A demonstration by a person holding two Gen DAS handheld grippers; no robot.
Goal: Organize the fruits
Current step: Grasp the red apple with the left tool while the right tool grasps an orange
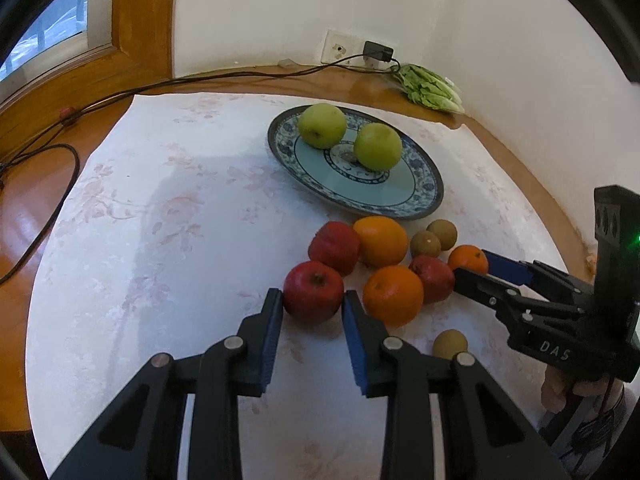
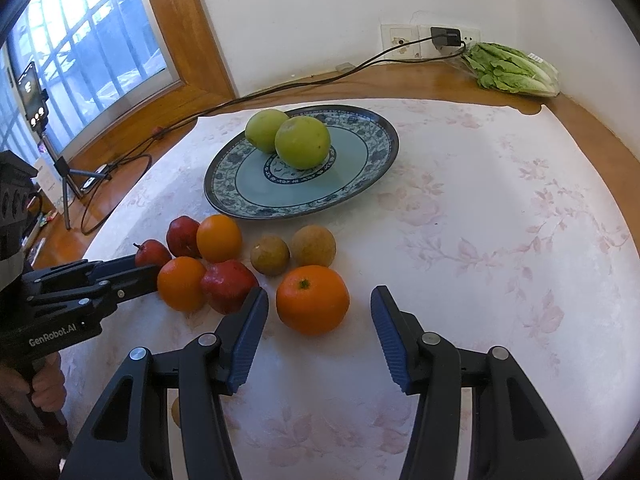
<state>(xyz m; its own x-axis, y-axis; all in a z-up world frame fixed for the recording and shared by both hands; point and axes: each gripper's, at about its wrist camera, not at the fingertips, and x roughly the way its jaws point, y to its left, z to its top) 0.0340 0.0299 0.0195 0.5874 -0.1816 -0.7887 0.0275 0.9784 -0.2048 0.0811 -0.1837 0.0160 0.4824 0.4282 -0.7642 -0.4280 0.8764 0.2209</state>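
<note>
Left gripper (image 1: 313, 298): fingers narrowed around a red apple (image 1: 314, 297), both blue pads (image 1: 269, 336) touching its sides, so the apple is clamped between the fingertips while it rests on the flowered tablecloth (image 1: 160, 240). Just right of the right-hand finger sits an orange (image 1: 393, 295), touching a second red fruit (image 1: 434, 278) beyond it. Farther ahead of the fingertips lie another red apple (image 1: 335, 246) and a larger orange (image 1: 381, 240), then the blue patterned plate (image 1: 420, 196) carrying two green apples (image 1: 322, 125). A small brown fruit (image 1: 450, 344) lies alone beside the right finger's linkage. Right gripper (image 2: 319, 308): fingers spread part way, a small orange (image 2: 313, 299) between the tips; the left pad (image 2: 249, 340) stands close to the fruit, the right pad (image 2: 389, 338) clearly apart from it, so no grip. Two small brown fruits (image 2: 270, 255) lie just ahead of this orange, with the plate beyond them. Left of the left finger are a red fruit (image 2: 229, 285) and another orange (image 2: 182, 283). Writing: "GenRobot.AI" in white on the left gripper's body as seen from the right wrist; "DAS" in white on the right gripper's body as seen from the left wrist. A bagged lettuce (image 2: 510, 68) lies far ahead by the wall socket (image 2: 404, 42); its sticker is too small to read.
</note>
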